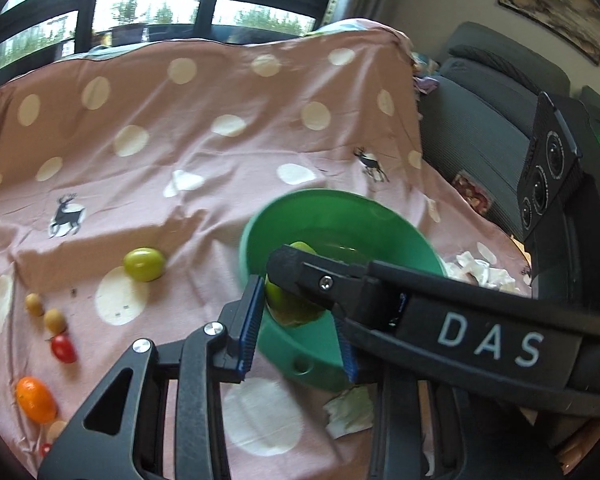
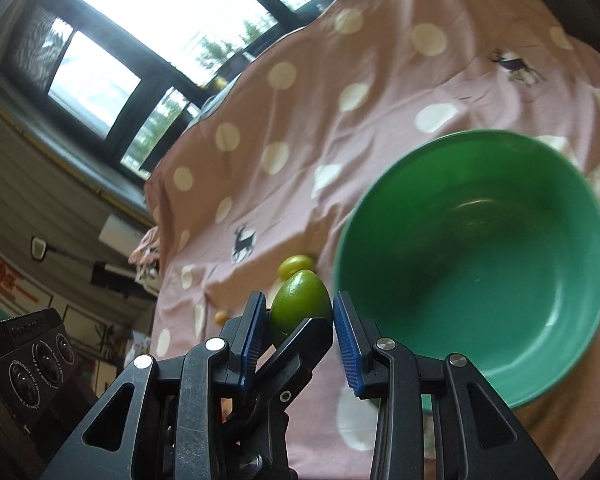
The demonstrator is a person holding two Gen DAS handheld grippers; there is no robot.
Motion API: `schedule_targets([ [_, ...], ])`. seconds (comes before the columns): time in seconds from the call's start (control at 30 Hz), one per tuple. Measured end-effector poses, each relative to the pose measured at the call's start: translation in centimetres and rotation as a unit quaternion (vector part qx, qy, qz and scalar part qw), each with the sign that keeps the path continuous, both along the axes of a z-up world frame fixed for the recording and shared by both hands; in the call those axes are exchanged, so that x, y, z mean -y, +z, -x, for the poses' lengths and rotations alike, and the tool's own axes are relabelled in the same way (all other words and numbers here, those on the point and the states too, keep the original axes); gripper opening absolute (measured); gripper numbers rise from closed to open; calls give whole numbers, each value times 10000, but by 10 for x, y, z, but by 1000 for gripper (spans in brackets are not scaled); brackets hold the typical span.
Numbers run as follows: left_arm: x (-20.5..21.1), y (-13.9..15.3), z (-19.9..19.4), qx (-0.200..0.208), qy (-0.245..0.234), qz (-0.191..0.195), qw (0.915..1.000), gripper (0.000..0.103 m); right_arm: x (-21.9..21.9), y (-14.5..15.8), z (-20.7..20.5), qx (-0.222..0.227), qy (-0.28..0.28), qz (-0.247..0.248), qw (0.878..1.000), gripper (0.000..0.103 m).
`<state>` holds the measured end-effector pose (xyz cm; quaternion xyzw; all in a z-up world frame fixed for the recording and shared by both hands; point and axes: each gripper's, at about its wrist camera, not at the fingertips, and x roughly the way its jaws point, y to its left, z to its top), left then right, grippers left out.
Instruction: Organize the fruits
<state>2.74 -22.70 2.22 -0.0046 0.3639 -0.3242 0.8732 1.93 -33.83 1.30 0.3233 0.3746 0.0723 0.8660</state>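
Right hand-held gripper: pads clamped on lime.
Left hand-held gripper: spread wide, around bowl rim.
Bowl: right of lime.

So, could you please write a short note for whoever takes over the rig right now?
Right tool: shut on the green oval fruit, beside the rim of the green round bowl.
Left tool: its pads flank the same fruit; whether it grips is unclear.
Done: nothing shows in the bowl yet.
Left on the pink dotted cloth: a second green fruit, two tan round fruits, a red cherry tomato and an orange oval fruit.
Likely next: drop the held fruit into the bowl.
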Motion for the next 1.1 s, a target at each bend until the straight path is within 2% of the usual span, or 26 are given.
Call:
schedule_targets([
  [0.3,38,-12,-4,-224,-558,52,9982,34,41,-8,13,-157,-657,-8,9977,39],
  [0.6,51,-25,-7,-572,-757,72,9955,34,55,-20,17,-472,-945,39,9944,39],
  [0.7,49,-23,-4,-523,-750,72,9958,40,54,-17,19,-459,-1061,280,9929,39],
  [0.77,45,-20,-1,-425,-643,56,9970,53,54,-15,21,-399,-1059,320,9931,39],
  [0.83,39,-17,1,-365,-539,45,9979,61,54,-12,24,-292,-1104,347,9928,43],
  [0.9,29,-14,1,-351,-443,56,9984,64,52,-8,26,-216,-1201,474,9914,49],
  [1.1,-19,-2,4,-190,222,-30,9996,75,44,0,25,-69,-1124,590,9919,54],
])
